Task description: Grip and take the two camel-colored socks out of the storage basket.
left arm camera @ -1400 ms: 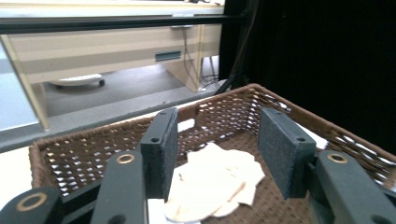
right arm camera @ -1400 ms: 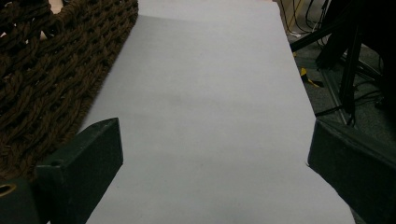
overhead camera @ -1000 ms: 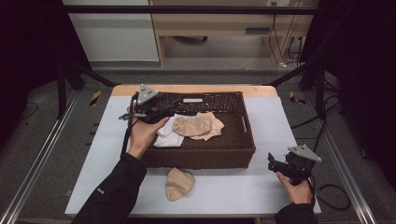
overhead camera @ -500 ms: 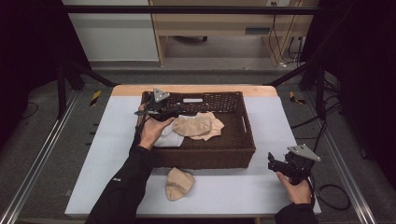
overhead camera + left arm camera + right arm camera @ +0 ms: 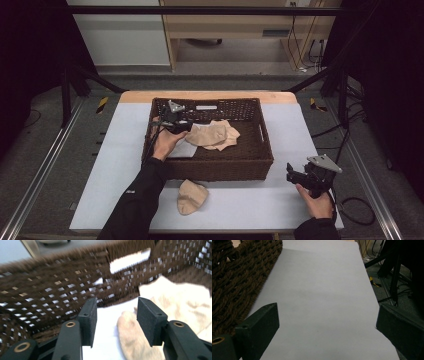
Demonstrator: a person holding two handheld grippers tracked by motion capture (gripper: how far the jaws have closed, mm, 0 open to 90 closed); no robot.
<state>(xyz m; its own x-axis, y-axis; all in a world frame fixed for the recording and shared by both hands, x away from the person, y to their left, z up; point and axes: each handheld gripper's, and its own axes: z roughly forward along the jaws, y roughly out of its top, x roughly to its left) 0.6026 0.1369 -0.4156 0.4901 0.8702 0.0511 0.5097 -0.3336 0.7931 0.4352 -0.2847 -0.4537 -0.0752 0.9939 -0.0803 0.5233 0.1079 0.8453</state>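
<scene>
A dark brown wicker basket (image 5: 215, 170) stands mid-table and holds beige socks (image 5: 216, 135) on a white cloth (image 5: 182, 149). My left gripper (image 5: 186, 127) is low inside the basket at its left side. In the left gripper view its jaws have just been closing. The gripper (image 5: 117, 312) stays open, with the toe of a beige sock (image 5: 130, 330) between the pads, close to the right one, over the white cloth (image 5: 107, 340). Another beige sock (image 5: 191, 196) lies on the table before the basket. My right gripper (image 5: 291, 175) rests open at the front right, nothing in it (image 5: 327, 320).
The grey table mat (image 5: 319, 285) stretches bare ahead of the right gripper, with the basket's wall (image 5: 234, 282) to its left. A white label (image 5: 130, 261) sits on the basket's far wall. Metal rails and cables run along the floor on both sides.
My left gripper has dropped into the basket and moved right toward the socks, and its jaws have narrowed. The right gripper has stayed put.
</scene>
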